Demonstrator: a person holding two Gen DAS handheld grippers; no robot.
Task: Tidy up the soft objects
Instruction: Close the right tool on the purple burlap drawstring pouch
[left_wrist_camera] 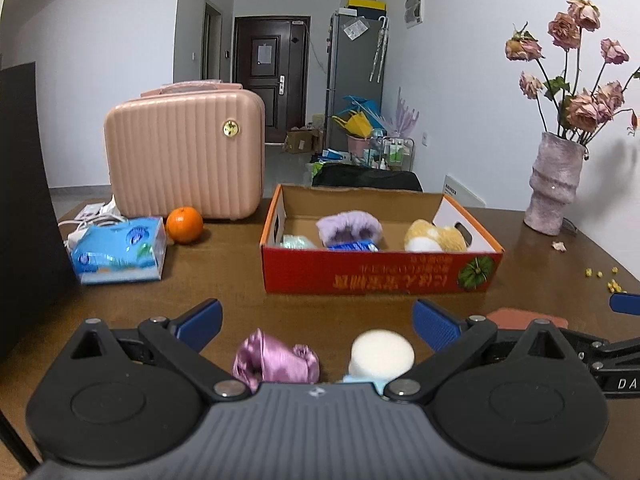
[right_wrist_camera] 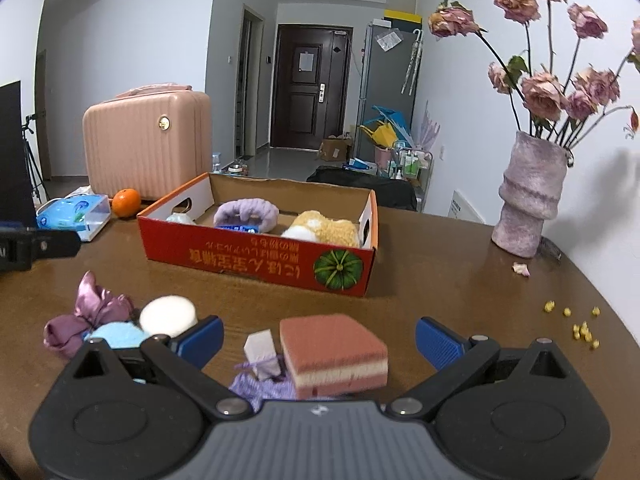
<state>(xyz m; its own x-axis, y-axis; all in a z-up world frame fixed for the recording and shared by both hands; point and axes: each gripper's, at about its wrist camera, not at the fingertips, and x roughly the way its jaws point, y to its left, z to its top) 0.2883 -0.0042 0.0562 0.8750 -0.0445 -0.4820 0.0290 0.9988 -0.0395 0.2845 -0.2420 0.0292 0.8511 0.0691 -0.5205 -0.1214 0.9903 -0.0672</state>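
Observation:
A red cardboard box [left_wrist_camera: 376,274] [right_wrist_camera: 256,260] stands mid-table with a purple fluffy item [left_wrist_camera: 349,227] [right_wrist_camera: 246,213] and a yellow-white plush [left_wrist_camera: 434,236] [right_wrist_camera: 324,227] inside. My left gripper [left_wrist_camera: 318,322] is open above a purple satin scrunchie [left_wrist_camera: 276,360] [right_wrist_camera: 90,308] and a white round sponge [left_wrist_camera: 382,354] [right_wrist_camera: 168,316]. A light blue puff [right_wrist_camera: 116,336] lies beside them. My right gripper [right_wrist_camera: 320,338] is open around a pink layered sponge [right_wrist_camera: 334,354], with a small white wedge [right_wrist_camera: 260,346] and purple knit cloth [right_wrist_camera: 260,388] beneath.
A pink suitcase [left_wrist_camera: 186,156], an orange [left_wrist_camera: 184,224] and a blue tissue pack [left_wrist_camera: 120,256] sit at the back left. A vase of dried roses [right_wrist_camera: 528,200] stands at the right. Yellow crumbs [right_wrist_camera: 580,330] lie near the table's right edge.

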